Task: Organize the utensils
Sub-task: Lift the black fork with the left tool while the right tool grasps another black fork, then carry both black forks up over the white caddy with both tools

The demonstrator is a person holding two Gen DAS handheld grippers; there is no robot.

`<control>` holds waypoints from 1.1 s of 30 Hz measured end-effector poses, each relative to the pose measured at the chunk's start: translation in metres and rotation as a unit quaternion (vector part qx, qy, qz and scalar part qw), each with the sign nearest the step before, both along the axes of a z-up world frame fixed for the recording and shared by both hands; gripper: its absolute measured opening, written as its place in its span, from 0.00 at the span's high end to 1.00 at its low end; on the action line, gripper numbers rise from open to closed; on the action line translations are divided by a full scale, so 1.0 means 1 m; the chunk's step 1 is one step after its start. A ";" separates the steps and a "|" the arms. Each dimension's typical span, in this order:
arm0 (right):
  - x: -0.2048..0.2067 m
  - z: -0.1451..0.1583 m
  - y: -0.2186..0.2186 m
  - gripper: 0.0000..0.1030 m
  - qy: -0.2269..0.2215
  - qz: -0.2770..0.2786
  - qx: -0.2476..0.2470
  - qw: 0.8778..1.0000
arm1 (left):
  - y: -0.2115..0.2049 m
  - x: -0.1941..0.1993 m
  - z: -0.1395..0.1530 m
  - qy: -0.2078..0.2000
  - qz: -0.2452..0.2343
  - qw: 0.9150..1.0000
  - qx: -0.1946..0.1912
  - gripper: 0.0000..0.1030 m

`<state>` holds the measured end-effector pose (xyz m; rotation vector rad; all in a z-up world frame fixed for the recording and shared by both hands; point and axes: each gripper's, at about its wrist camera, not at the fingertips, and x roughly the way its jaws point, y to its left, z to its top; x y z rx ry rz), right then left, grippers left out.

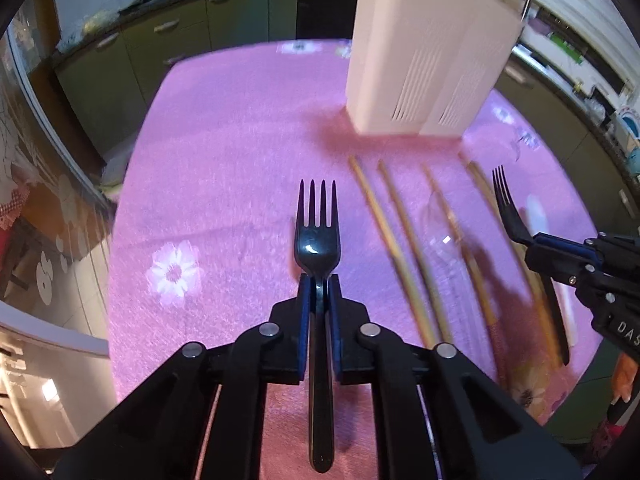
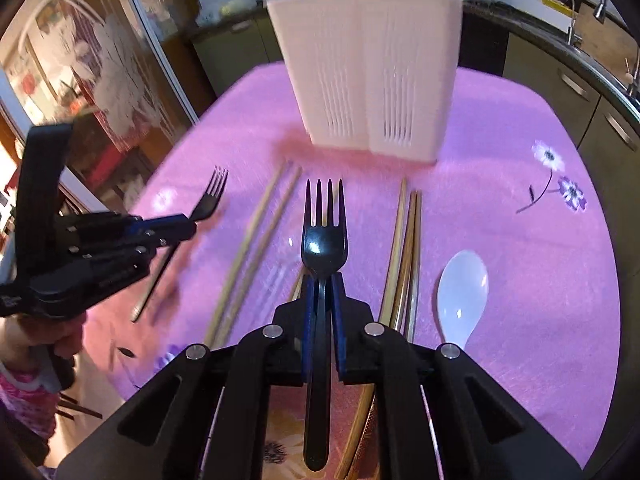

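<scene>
left gripper (image 1: 319, 280): closed on a black plastic fork (image 1: 318, 236) at the neck, tines forward, handle running back between the fingers; held above the cloth, to the left of the chopsticks.
right gripper (image 2: 323, 280): closed on a second black plastic fork (image 2: 325, 236), same grip, tines pointing at the holder.
holder: white slotted plastic utensil caddy (image 2: 368, 80), two compartments, standing upright at the far side of the pink flowered tablecloth (image 2: 520, 240); its top opening could not be seen, so contents unknown.
chopsticks: light wooden chopsticks (image 2: 256, 240) lay loose on the cloth in front of the caddy, a pair left of the right fork, a bundle (image 2: 406, 256) right of it.
spoon: translucent white plastic spoon (image 2: 464, 292) flat on the cloth, just right of the bundle.
blur: both views smeared, grippers likely in motion.
progress: early by my reading; both forks picked up but neither in the caddy yet.
left to do: both forks into a compartment, then chopsticks and spoon, all still on the table.
watch: thin fork necks might twist in the pads on insertion.
</scene>
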<state>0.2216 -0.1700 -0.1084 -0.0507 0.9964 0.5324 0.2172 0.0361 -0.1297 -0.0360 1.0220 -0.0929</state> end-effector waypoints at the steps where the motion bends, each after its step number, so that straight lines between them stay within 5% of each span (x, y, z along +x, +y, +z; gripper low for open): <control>1: -0.001 0.007 -0.004 0.91 -0.009 -0.002 0.011 1.000 | 0.000 -0.002 0.006 -0.008 -0.001 1.000 -0.002 0.92; 10: -0.014 0.060 -0.030 0.91 -0.075 -0.026 0.077 0.994 | -0.016 -0.014 0.101 -0.118 -0.033 0.992 -0.035 0.92; 18: -0.024 0.106 -0.061 0.91 -0.145 -0.069 0.109 0.981 | -0.044 0.022 0.173 -0.237 -0.050 0.969 -0.039 0.92; 25: -0.015 0.127 -0.084 0.91 -0.192 -0.106 0.135 0.966 | -0.063 0.087 0.196 -0.281 -0.057 0.957 -0.029 0.91; 33: 0.008 0.140 -0.084 0.91 -0.228 -0.148 0.141 0.952 | -0.069 0.139 0.180 -0.301 -0.066 0.951 -0.036 0.92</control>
